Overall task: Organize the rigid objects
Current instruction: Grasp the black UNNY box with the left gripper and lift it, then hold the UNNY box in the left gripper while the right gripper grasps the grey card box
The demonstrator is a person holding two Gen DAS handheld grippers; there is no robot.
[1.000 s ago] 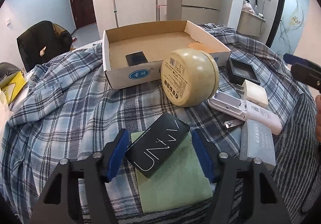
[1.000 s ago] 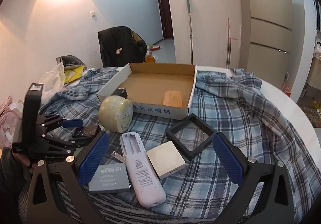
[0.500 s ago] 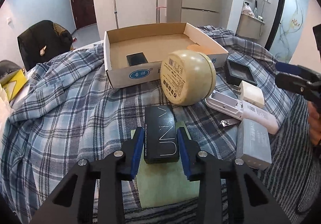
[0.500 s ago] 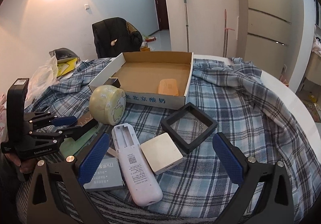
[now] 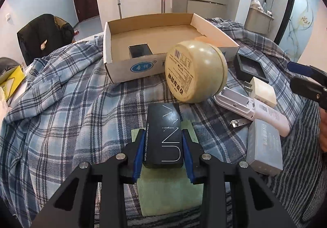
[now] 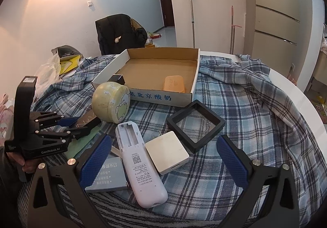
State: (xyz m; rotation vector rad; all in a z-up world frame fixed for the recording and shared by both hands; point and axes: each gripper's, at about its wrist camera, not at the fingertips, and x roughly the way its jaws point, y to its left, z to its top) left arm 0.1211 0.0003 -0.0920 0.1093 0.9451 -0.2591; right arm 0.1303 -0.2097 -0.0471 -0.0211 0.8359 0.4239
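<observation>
Left gripper (image 5: 163, 152) pinches a black case (image 5: 164, 136), right gripper (image 6: 163, 158) spread; two items sit in the box (image 5: 122, 72), six more await.

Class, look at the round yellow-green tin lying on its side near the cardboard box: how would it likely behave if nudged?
The round tin would probably roll, since it rests on its curved wall. The rumpled plaid cloth may slow it. It looks rigid, so it should not dent easily.
</observation>
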